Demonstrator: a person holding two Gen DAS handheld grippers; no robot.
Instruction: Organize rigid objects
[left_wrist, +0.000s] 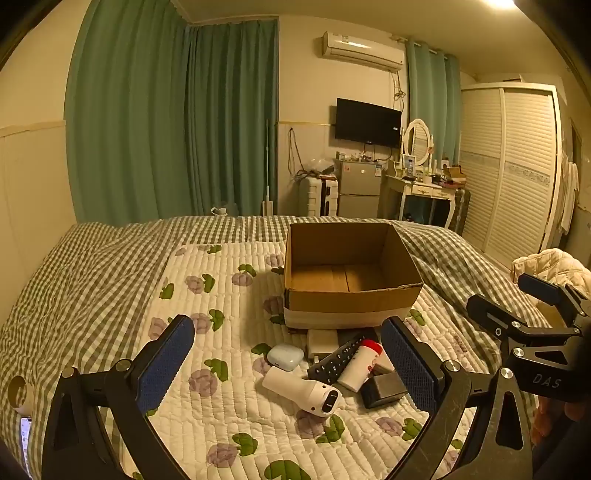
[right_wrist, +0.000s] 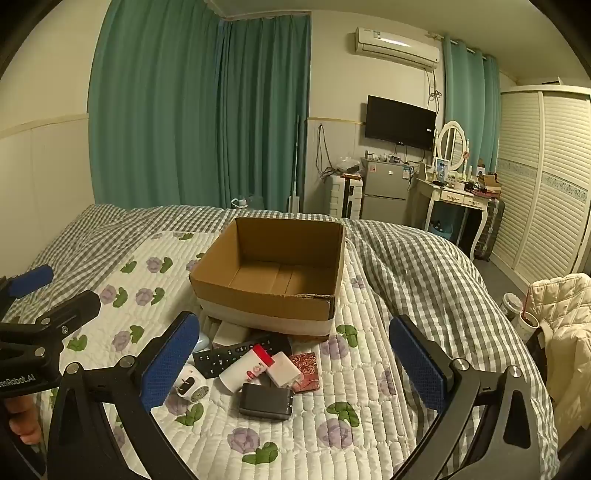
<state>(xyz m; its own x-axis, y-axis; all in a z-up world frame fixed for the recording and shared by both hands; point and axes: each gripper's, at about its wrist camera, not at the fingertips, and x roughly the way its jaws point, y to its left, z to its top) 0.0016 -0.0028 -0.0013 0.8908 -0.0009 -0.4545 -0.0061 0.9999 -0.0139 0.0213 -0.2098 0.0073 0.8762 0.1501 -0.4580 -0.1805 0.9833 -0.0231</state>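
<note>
An open, empty cardboard box (left_wrist: 351, 295) (right_wrist: 269, 299) sits on the floral quilt. In front of it lies a pile: a black remote (left_wrist: 338, 358) (right_wrist: 229, 356), a white bottle with a red cap (left_wrist: 360, 363) (right_wrist: 245, 367), a white handheld device (left_wrist: 301, 391) (right_wrist: 190, 386), a pale blue earbud case (left_wrist: 284, 356), a black adapter (left_wrist: 382, 389) (right_wrist: 266, 400), a white charger (right_wrist: 284, 371) and a red patterned wallet (right_wrist: 306, 369). My left gripper (left_wrist: 291, 365) is open above the pile. My right gripper (right_wrist: 295, 365) is open above it too.
The floral quilt (left_wrist: 221, 295) lies over a checked bed cover (right_wrist: 424, 266). A cream jacket (right_wrist: 569, 325) hangs at the right, with cups (right_wrist: 517, 314) beside it. A phone (left_wrist: 26, 443) lies at the left edge. A wardrobe, dresser and fridge stand beyond the bed.
</note>
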